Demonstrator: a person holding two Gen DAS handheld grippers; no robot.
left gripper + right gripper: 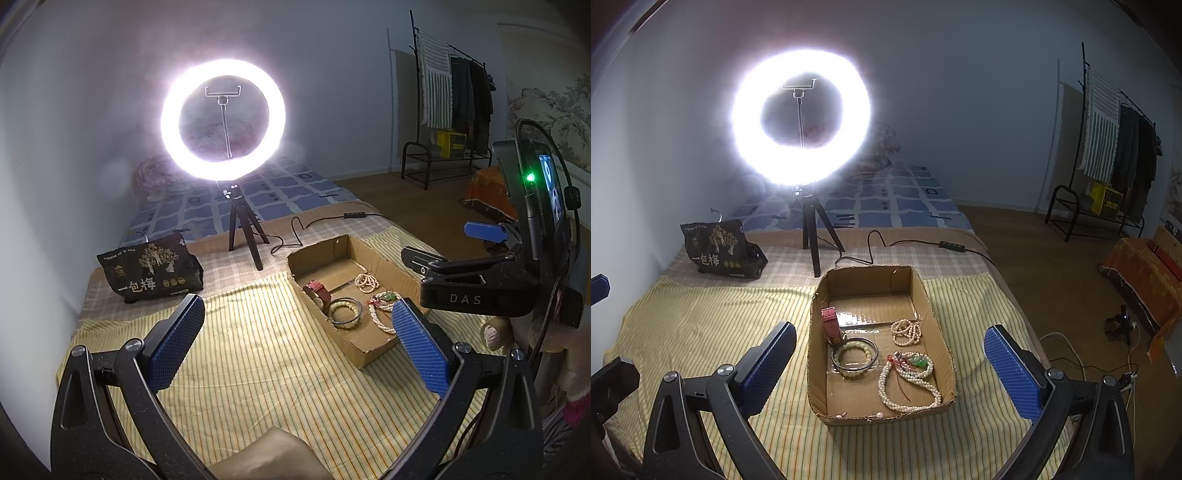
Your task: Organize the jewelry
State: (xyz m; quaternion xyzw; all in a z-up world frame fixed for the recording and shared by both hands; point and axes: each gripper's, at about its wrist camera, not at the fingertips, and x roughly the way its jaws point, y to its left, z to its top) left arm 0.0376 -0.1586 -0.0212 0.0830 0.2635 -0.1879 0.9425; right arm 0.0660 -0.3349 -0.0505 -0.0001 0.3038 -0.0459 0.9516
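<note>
Jaws spread wide on both left gripper (297,345) and right gripper (890,367), textured blue pads (1012,373) empty above rectangular cardboard box (816,369) of pearl strands (908,387), beaded bracelet (855,356).

Brown cardboard box (940,350) on a cloth (701,325) of yellow and white stripes. Inside the box: red strap (832,325) at 10 o'clock; pale green bead bracelet (854,356) within a dark bangle (874,352); cream pearl strands (905,332) at 1 o'clock; white pearl necklace (908,387) with green pendant (921,361) and red cord — 5 o'clock. Both grippers (890,363) (297,343) — black frames, blue dimpled pads (1010,373). Black pouch (716,249) with gold tree print at 10 o'clock. Beyond, a beige checked sheet (916,258) and a blue-and-white grid quilt (901,199).
</note>
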